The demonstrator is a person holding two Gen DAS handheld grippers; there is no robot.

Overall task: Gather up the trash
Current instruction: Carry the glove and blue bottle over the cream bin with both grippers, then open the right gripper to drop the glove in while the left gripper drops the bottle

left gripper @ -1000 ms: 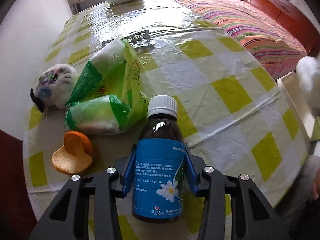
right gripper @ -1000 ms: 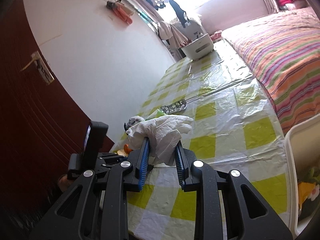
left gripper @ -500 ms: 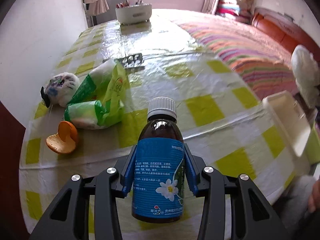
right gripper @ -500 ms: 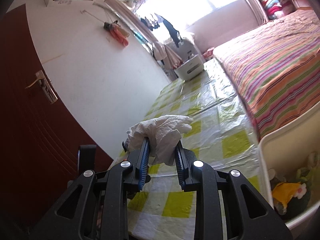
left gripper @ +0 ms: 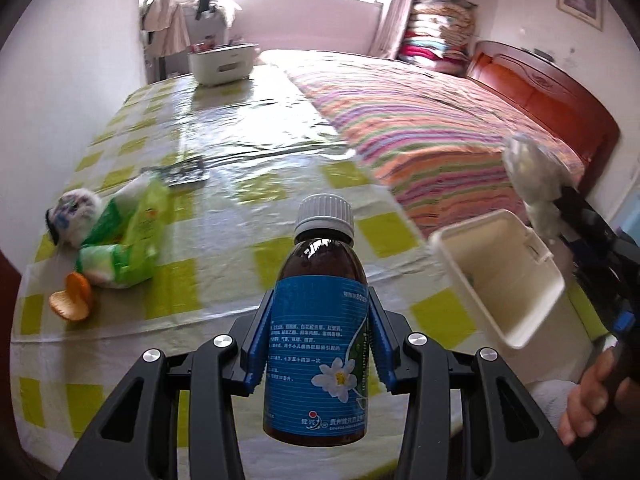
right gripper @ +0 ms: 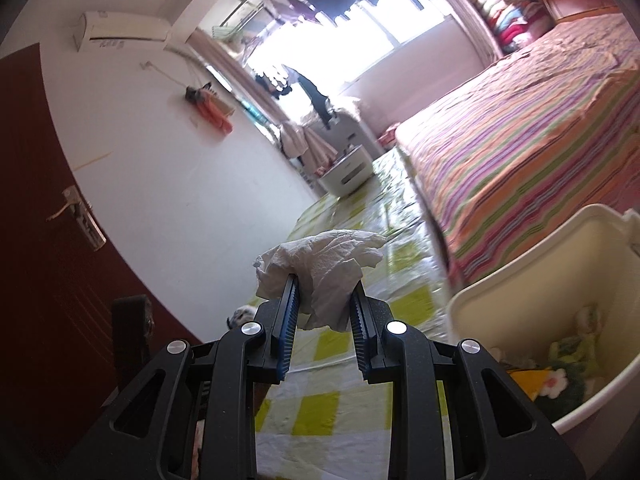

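Both views have swung toward the bin since the earlier frames: in the left view it's now at 3 o'clock instead of clipped at the edge, and in the right view it fills 4 o'clock with its contents showing.

Grips: left gripper [left gripper: 318,346] is clamped on the brown bottle [left gripper: 318,344], blue pads on the label, white cap up. Right gripper [right gripper: 324,320] is pinching the crumpled tissue [right gripper: 320,270], most of the wad sticking out past the tips. Neither is over the bin's mouth yet, I think.

Doing the drop well:
- bin [left gripper: 532,306] is cream plastic, sitting off the table edge near the bed; get each load fully over the mouth before opening.
- tissue is light and may cling to the ridged pads, so open wide and point the tips down.
- bottle is heavy; lower it in, don't toss. Some trash is already in the bottom.
- go one at a time so the grippers don't clash at the rim.

Room, big to small: striped bed [left gripper: 440,132] at 1 o'clock, table [left gripper: 224,280] with a glossy yellow-check cover, white basket [left gripper: 222,62] at 11, green wrapper [left gripper: 124,236] at 9, blister pack [left gripper: 184,170], orange peel [left gripper: 72,298] still to collect.
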